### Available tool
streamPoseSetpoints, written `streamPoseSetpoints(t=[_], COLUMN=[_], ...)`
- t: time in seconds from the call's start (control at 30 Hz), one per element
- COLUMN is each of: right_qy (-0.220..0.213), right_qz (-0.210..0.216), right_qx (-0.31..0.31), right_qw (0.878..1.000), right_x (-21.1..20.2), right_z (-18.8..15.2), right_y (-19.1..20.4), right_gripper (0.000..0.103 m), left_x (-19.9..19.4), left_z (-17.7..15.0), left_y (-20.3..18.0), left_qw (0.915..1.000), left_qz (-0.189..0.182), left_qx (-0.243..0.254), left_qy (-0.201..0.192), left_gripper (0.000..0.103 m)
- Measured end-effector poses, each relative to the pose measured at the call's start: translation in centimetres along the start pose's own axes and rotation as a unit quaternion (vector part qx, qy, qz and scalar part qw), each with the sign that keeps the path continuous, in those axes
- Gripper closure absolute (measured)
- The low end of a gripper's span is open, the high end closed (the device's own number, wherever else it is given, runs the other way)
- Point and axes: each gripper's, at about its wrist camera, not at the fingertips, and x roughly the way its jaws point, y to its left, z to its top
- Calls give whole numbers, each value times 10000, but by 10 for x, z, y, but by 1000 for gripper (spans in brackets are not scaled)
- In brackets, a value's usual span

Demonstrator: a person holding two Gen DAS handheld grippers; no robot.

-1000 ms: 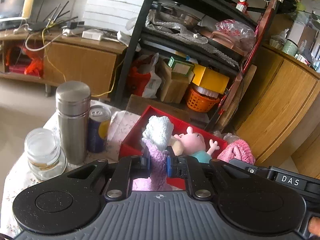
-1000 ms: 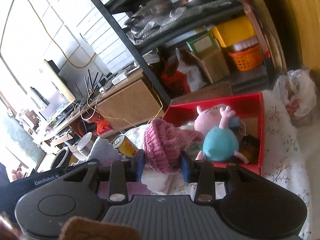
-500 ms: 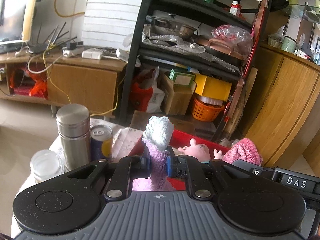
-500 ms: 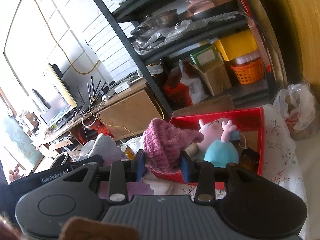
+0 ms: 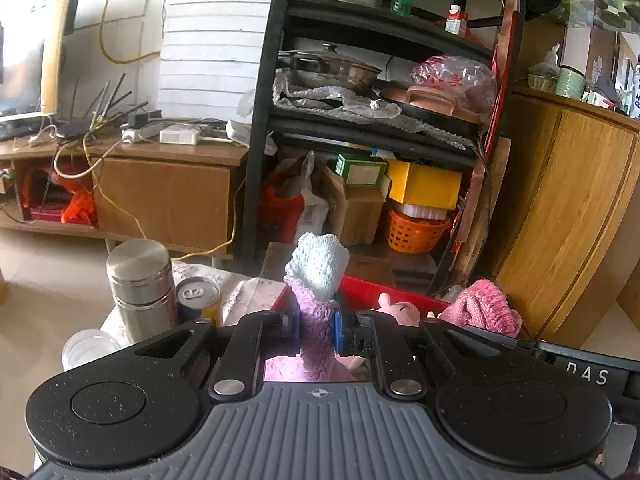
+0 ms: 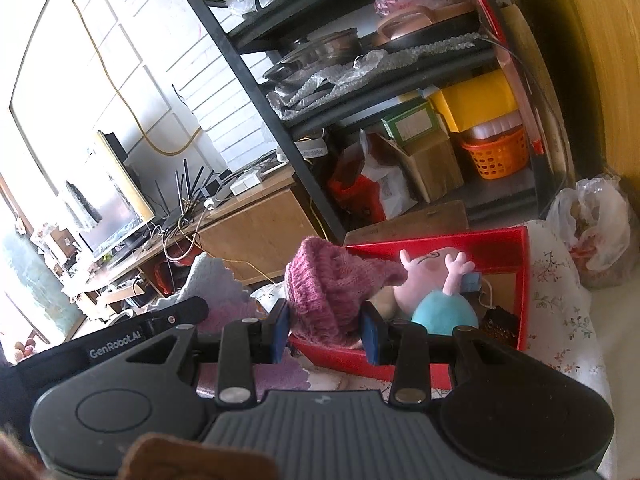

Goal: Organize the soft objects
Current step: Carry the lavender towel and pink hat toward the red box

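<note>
Left gripper [image 5: 316, 326] clamped on a pale blue and lilac knitted cloth [image 5: 318, 270], right gripper [image 6: 325, 330] clamped on a pink knitted hat [image 6: 332, 284]. Lay just ahead of and below both: the red box [image 6: 524, 280], its plush pig [image 6: 434, 280] already inside. Seemed nearer for the right, hat already overhanging the rim.

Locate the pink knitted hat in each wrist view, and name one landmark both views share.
Left wrist view: pink knitted hat at lower right, beside the red box.
Right wrist view: the hat sits at centre, clamped in the right gripper, in front of the red box.
Shared landmark: the orange basket on the bottom shelf.
</note>
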Motion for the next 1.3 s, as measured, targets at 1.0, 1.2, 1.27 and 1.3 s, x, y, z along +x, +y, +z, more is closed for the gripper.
streamPoseSetpoints(t=[1.0, 1.2, 1.27, 1.3], right_qy=[-245, -323, -345, -346], right_qz=[-226, -404, -463, -482], right_qx=[1, -98, -131, -130], right_qw=[9994, 9986, 9982, 9982], right_x=[15, 24, 27, 29], right_z=[28, 39, 42, 43], right_y=[-12, -18, -20, -22], right_gripper=[94, 94, 94, 94], left_x=[45, 59, 64, 66], left_z=[27, 32, 33, 34], left_y=[-29, -34, -35, -35], left_qw=[9994, 9992, 9991, 9991], left_qz=[68, 122, 161, 167], left_qx=[295, 357, 371, 371], left_qy=[-137, -145, -159, -153], left_gripper=[90, 90, 90, 90])
